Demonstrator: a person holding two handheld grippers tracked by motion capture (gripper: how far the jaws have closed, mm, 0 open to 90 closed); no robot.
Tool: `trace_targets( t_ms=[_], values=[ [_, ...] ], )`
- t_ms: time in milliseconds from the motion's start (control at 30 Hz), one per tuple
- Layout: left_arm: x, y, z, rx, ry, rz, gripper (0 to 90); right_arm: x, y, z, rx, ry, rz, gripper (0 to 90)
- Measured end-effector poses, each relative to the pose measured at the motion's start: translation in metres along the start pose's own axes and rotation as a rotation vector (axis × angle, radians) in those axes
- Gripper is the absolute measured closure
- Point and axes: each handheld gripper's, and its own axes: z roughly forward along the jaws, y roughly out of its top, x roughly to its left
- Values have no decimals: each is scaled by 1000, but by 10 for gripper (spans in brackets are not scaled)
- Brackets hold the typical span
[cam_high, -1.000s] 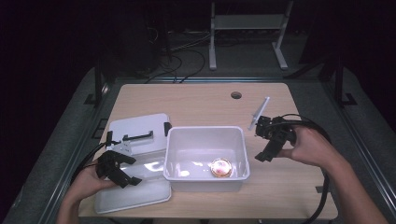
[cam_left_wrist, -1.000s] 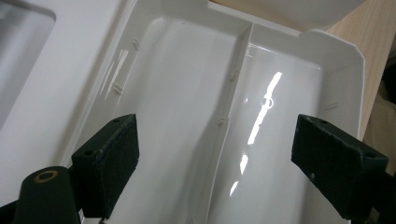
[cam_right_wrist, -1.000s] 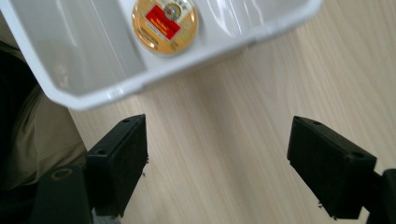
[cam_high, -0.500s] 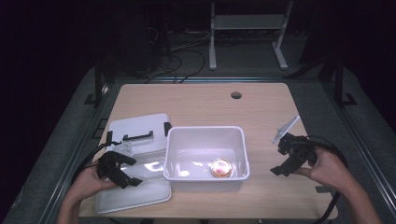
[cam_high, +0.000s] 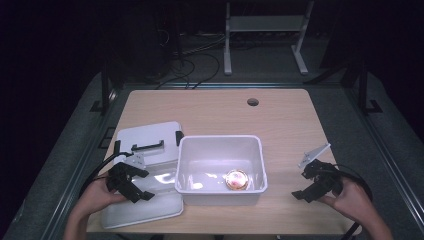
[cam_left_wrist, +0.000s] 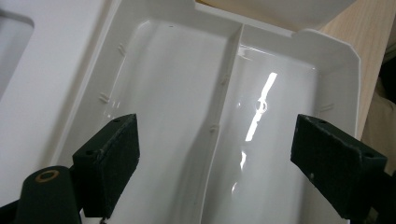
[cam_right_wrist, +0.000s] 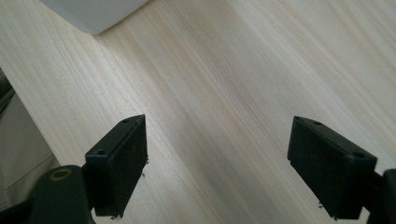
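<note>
My released left claw (cam_high: 131, 181) hovers over the white lid (cam_high: 150, 210) beside the bin (cam_high: 220, 145). My right claw (cam_high: 314, 182), also released, has dropped lower toward the surface (cam_high: 280, 120) edge.

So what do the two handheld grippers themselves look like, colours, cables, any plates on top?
Both are black. The left gripper and right gripper each end in two blocky black jaws with small screw holes, with a brass-coloured ring at the base. A pale grey three-cornered plate sits on top of each, and a black cable trails from each. The forearms are bare.
</note>
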Motion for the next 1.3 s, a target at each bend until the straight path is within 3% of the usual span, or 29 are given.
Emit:
trace_targets(
  t_ms=[267, 433, 633, 967, 1100, 1300],
  values=[
    [0, 3, 4, 16, -2, 21, 161, 5, -11, 10, -36, -6, 25, 194],
    [-1, 1, 6, 55, -7, 30, 165, 9, -17, 16, -58, -1, 43, 183],
    [0, -3, 4, 83, -3, 48, 241, 13, -24, 22, -80, 0, 63, 184],
    [5, -13, 6, 131, 1, 72, 402, 21, -33, 27, -107, -18, 96, 193],
    [5, -16, 4, 131, 0, 100, 543, 23, -34, 30, -108, -18, 103, 188],
    [8, -17, 8, 166, -19, 113, 665, 25, -37, 32, -114, -15, 110, 184]
  ],
)
